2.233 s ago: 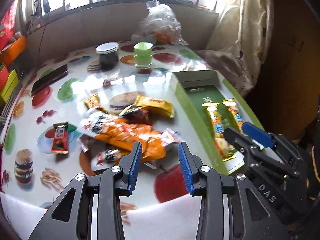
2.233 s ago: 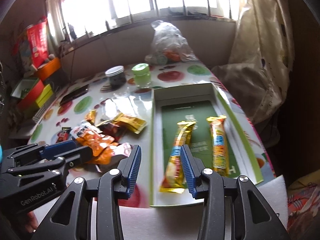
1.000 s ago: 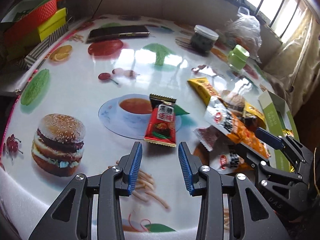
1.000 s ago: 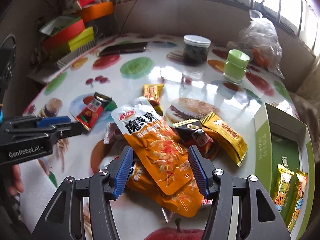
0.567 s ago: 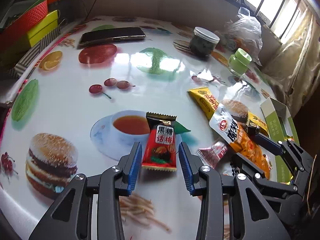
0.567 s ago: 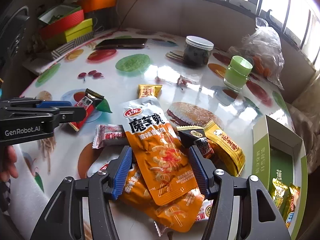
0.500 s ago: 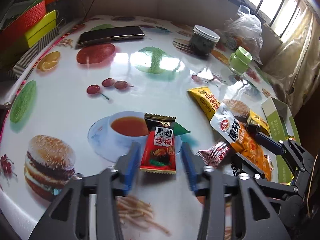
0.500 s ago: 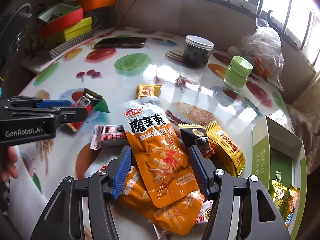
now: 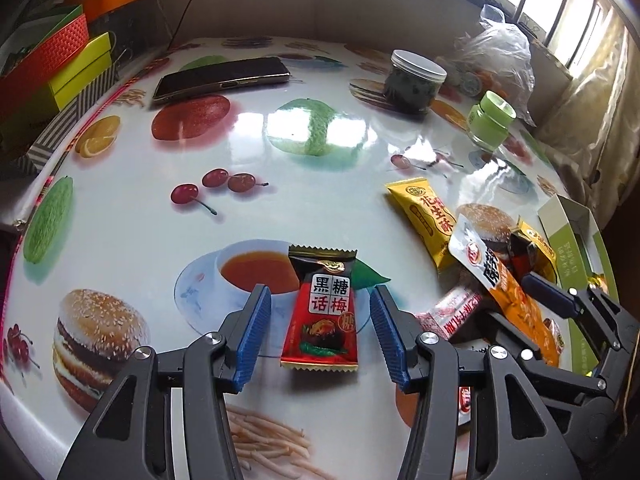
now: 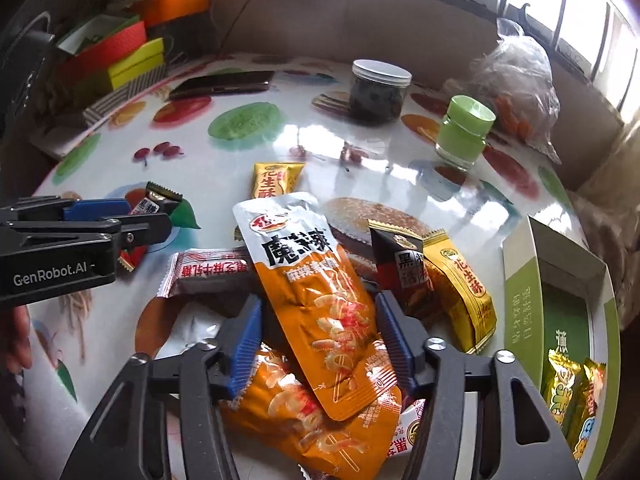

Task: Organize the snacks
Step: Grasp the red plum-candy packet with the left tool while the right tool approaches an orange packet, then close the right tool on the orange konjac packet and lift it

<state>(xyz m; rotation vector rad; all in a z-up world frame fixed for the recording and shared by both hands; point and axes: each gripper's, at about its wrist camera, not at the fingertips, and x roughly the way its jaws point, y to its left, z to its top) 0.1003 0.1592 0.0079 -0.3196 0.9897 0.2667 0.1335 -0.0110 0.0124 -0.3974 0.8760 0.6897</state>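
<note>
**Two open grippers, each straddling a snack packet**

The left gripper [image 9: 320, 334] stands spread wide over the worktop [image 9: 132, 216], with a red plum-candy packet [image 9: 322, 308] lying flat between its blue pads [image 9: 253, 338]; neither pad touches the wrapper. The packet rests partly on the printed teacup of the tablecloth. From the right wrist view, that same gripper [image 10: 120, 216] shows only side-on at the left edge, and the red packet [image 10: 154, 202] peeks out past its tip, mostly hidden.

The right gripper [image 10: 320, 344] is open too, its fingers set either side of an orange pouch [image 10: 316, 300] that tops the snack heap. A second orange pouch [image 10: 296, 420] lies beneath it, a pinkish bar wrapper [image 10: 208, 270] to its left, and a dark packet [image 10: 404, 268] overlapping a yellow packet [image 10: 460, 284] to its right. Whether the pads touch the pouch, I cannot tell. Another yellow packet [image 10: 276, 178] lies just beyond the heap.

Only the right wrist view looks into the green box [image 10: 520, 292], where yellow bars [image 10: 568, 396] sit in its near corner; the left view catches merely the box's outer wall [image 9: 568, 248] behind the right gripper [image 9: 560, 308].

Farther back stand a dark jar [image 9: 414, 84] with a white lid, a small green-capped jar [image 9: 490, 124], a clear plastic bag [image 9: 500, 52], and a phone [image 9: 220, 78]. Stacked boxes [image 10: 120, 60] sit off the far left edge.
</note>
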